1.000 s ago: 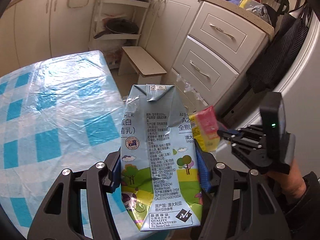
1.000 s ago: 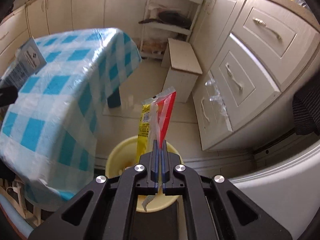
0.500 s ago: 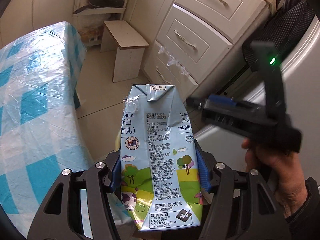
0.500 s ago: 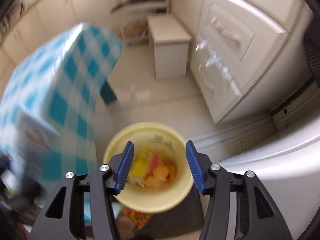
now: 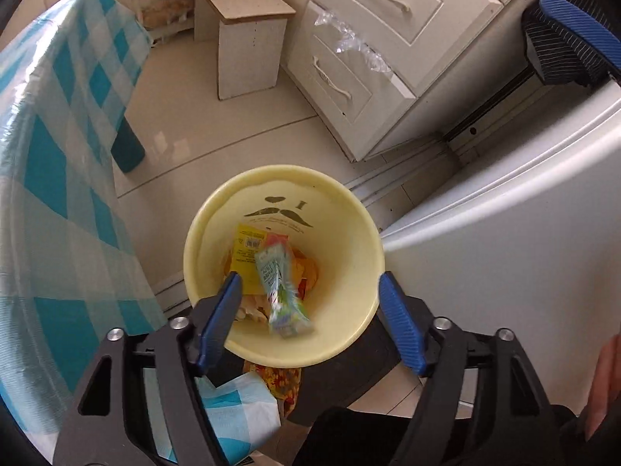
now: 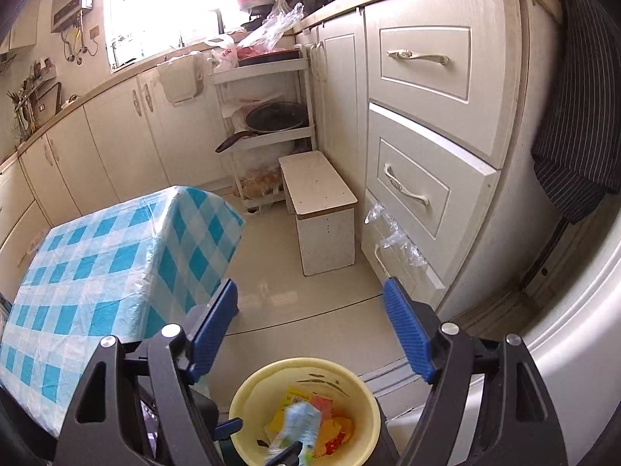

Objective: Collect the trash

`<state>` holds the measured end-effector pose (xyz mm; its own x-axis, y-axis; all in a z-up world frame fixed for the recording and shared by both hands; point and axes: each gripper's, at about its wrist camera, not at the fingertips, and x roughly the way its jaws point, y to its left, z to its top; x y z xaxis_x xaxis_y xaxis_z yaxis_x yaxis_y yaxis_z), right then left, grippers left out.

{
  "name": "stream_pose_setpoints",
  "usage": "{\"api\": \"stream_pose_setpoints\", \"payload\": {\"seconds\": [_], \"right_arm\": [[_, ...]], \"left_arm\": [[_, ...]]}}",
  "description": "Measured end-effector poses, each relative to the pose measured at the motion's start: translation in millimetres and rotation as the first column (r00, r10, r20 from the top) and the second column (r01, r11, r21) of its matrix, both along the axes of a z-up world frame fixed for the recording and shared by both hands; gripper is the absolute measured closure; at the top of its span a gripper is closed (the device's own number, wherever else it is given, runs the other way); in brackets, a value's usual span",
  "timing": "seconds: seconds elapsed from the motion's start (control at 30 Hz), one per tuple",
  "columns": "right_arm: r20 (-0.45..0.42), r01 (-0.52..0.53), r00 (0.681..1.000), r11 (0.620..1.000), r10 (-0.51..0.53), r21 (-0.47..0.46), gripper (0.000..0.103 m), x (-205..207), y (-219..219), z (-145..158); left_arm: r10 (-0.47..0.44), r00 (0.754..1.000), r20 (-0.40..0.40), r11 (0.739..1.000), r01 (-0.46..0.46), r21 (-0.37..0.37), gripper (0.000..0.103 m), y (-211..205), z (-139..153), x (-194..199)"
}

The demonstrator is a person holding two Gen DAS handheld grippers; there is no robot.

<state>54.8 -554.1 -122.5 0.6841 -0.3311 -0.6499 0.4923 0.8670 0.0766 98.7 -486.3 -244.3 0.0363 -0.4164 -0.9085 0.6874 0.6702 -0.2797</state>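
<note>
Left wrist view: the carton (image 5: 282,286) held a second ago has left the left gripper (image 5: 310,310), whose jaws are opening, nothing between them. It lies blurred in the yellow bin (image 5: 361,240), long axis tilted, top toward the far wall, over a yellow wrapper (image 5: 243,256). A checked tabletop (image 5: 58,194) stands left. Right wrist view: the right gripper (image 6: 310,334), earlier pinching the wrapper (image 6: 292,398), is opening and empty above the bin (image 6: 248,396); a stool (image 6: 322,213) stands beyond.

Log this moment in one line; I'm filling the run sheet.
left tongs: opening, empty | right tongs: opening, empty | milk carton: in yellow bin
</note>
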Motion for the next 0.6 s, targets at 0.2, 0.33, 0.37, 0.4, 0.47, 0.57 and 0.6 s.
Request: {"api": "stream_pose_setpoints", "payload": {"seconds": [0.2, 0.33, 0.37, 0.4, 0.47, 0.57, 0.6], "right_arm": [[0.061, 0.032, 0.998, 0.998, -0.029, -0.055, 0.019, -9.7, 7.4, 13.4], [0.110, 0.039, 0.994, 0.993, -0.026, -0.115, 0.012, -21.9, 26.9, 31.5], [0.129, 0.034, 0.991, 0.990, -0.017, -0.134, 0.010, -26.9, 36.6, 37.3], [0.145, 0.034, 0.989, 0.988, -0.012, -0.148, 0.008, -30.7, 43.4, 41.0], [0.175, 0.028, 0.985, 0.987, 0.000, -0.158, 0.007, -40.5, 62.4, 47.4], [0.194, 0.024, 0.981, 0.988, 0.006, -0.152, 0.007, -53.9, 93.3, 50.7], [0.192, 0.018, 0.981, 0.989, 0.011, -0.149, 0.007, -57.4, 103.4, 51.6]], "left_arm": [[0.011, 0.993, 0.119, 1.000, -0.011, 0.001, 0.023, 37.2, 39.0, -6.4], [0.032, 0.975, 0.221, 0.999, -0.032, -0.005, 0.018, 81.0, 75.2, -12.3], [0.037, 0.970, 0.240, 0.999, -0.036, -0.009, 0.016, 90.4, 83.5, -13.8], [0.044, 0.963, 0.265, 0.999, -0.041, -0.015, 0.015, 103.9, 93.5, -16.5], [0.055, 0.947, 0.317, 0.998, -0.051, -0.023, 0.012, 129.5, 112.0, -22.7], [0.069, 0.927, 0.369, 0.998, -0.061, -0.033, 0.010, 162.9, 136.1, -28.1], [0.080, 0.921, 0.381, 0.997, -0.070, -0.041, 0.010, 175.9, 144.8, -30.1]]}}
